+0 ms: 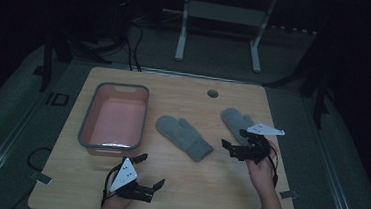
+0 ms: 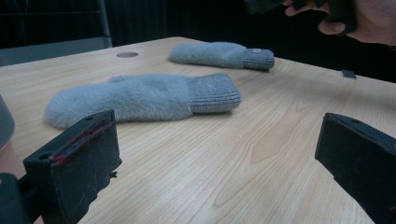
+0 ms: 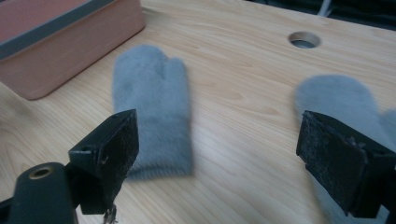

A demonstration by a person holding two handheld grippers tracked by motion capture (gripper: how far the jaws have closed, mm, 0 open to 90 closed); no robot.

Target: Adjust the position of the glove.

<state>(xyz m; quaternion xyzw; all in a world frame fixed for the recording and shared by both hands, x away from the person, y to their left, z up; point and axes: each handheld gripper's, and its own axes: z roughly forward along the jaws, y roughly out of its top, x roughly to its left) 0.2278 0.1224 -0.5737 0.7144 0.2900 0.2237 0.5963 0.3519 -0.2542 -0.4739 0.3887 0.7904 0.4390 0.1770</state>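
Observation:
Two grey mittens lie flat on the wooden table [image 1: 207, 186]. One mitten [image 1: 183, 137] is in the middle, its cuff toward the front right. The other mitten [image 1: 235, 119] lies at the right, partly under my right gripper [image 1: 234, 138], which hovers open above its cuff end. My left gripper [image 1: 150, 170] stands open near the front edge, apart from both. In the left gripper view the near mitten [image 2: 140, 98] lies ahead of the open jaws and the far mitten [image 2: 219, 53] behind it. The right gripper view shows the middle mitten [image 3: 154, 107] and the right mitten [image 3: 336, 98], blurred.
A pink tub [image 1: 115, 116] with a grey rim stands at the table's left, with nothing inside it; its wall [image 3: 70, 42] shows in the right gripper view. A round cable hole [image 1: 212, 93] sits near the far edge. A white stand [image 1: 220, 17] is on the floor behind.

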